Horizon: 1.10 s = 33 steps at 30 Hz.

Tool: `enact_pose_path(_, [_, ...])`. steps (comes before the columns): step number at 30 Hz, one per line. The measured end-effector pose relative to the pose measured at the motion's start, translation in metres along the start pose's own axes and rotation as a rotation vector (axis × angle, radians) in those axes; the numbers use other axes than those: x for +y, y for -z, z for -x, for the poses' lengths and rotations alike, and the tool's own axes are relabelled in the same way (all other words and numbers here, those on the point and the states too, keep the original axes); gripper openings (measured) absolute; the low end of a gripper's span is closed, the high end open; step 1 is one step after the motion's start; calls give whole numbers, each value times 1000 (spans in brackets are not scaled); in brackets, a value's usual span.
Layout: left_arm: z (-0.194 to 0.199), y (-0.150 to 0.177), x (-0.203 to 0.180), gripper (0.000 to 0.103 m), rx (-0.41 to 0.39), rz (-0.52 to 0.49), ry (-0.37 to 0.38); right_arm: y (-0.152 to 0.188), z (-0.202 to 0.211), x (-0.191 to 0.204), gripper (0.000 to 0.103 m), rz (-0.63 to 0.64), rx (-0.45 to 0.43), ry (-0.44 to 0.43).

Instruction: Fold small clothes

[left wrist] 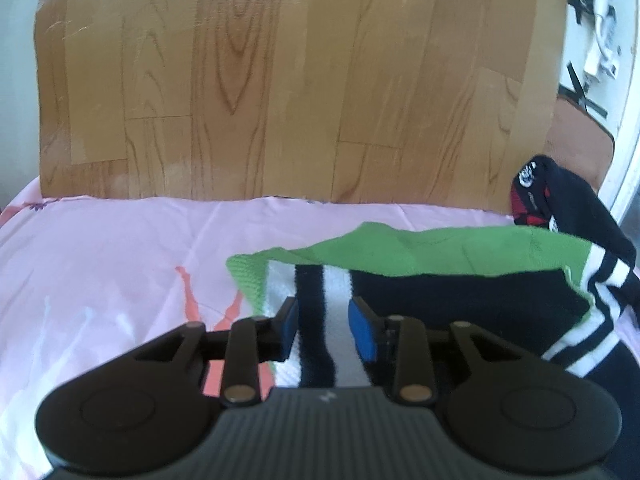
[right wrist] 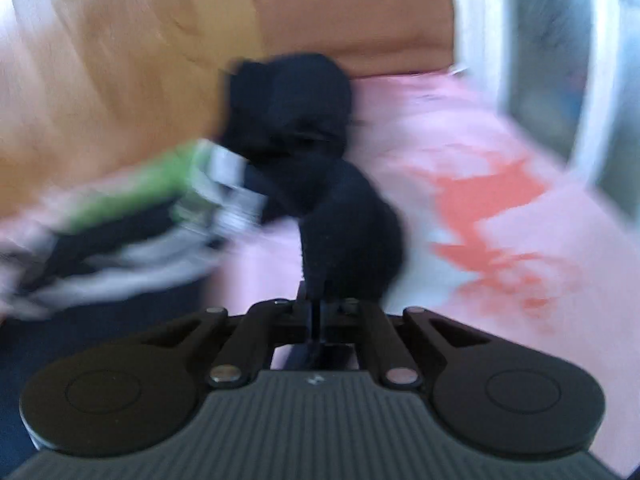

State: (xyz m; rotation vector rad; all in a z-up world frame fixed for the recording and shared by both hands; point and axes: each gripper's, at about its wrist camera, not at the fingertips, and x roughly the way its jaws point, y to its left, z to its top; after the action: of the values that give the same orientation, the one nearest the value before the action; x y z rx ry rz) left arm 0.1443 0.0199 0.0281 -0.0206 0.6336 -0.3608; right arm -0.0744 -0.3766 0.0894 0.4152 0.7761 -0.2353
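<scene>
Left gripper (left wrist: pixel 323 330) is sitting open, blue pads (left wrist: pixel 362 334) straddling the black-and-white striped band of the green knit garment (left wrist: pixel 420 258) lying flat on the pink sheet (left wrist: pixel 100 272). Right gripper (right wrist: pixel 316 312) is clamping closed on the dark navy fabric (right wrist: pixel 320 184), which is bunching up at 12 o'clock and blocking the view ahead; frame is blurring. Wood-grain board (left wrist: pixel 280 80) is standing beyond. No readable text.
</scene>
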Motion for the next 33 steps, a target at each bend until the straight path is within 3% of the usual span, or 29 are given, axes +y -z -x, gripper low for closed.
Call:
enact_pose_path(2, [3,-3,4,29,-2,25,15,-22,21,20,6,-10,17,-255])
enact_pose_path(5, [8,-7,9,32,-6,62,54,-57,44,67,6,53,2,-482])
enact_pose_path(7, [13,-9,14,37,-9,85,92,-79,47,102,6,110,-16,-563])
enact_pose_path(10, [21,-14,26,49,-18,137,178,-102,26,161,6,217,-8,-603])
enact_pose_path(13, [24,-16,37,62,-23,178,238,-108,-28,216,11,267,75,-598])
enact_pose_path(14, [24,-17,40,66,-20,188,249,-105,-50,230,16,274,112,-583])
enact_pose_path(15, [22,-17,42,67,-17,195,247,-103,-72,242,33,292,154,-563])
enact_pose_path(17, [19,-17,45,75,-6,208,229,-101,-99,250,39,308,204,-496])
enact_pose_path(21, [14,-18,49,77,16,236,257,-105,-93,205,39,212,123,-500])
enact_pose_path(25, [8,-15,40,79,51,206,276,-102,-99,166,39,256,46,-287])
enact_pose_path(28, [6,-13,33,79,59,174,282,-95,-122,137,41,237,75,-173])
enact_pose_path(30, [6,-11,30,79,60,162,273,-90,-147,122,34,214,141,-156])
enact_pose_path(31, [5,-11,31,79,60,161,266,-83,-162,118,33,233,152,-66])
enact_pose_path(32, [5,-10,32,79,59,162,256,-80,-169,111,33,220,108,-27])
enact_pose_path(33, [5,-10,34,79,58,167,249,-81,-171,105,25,175,95,-17])
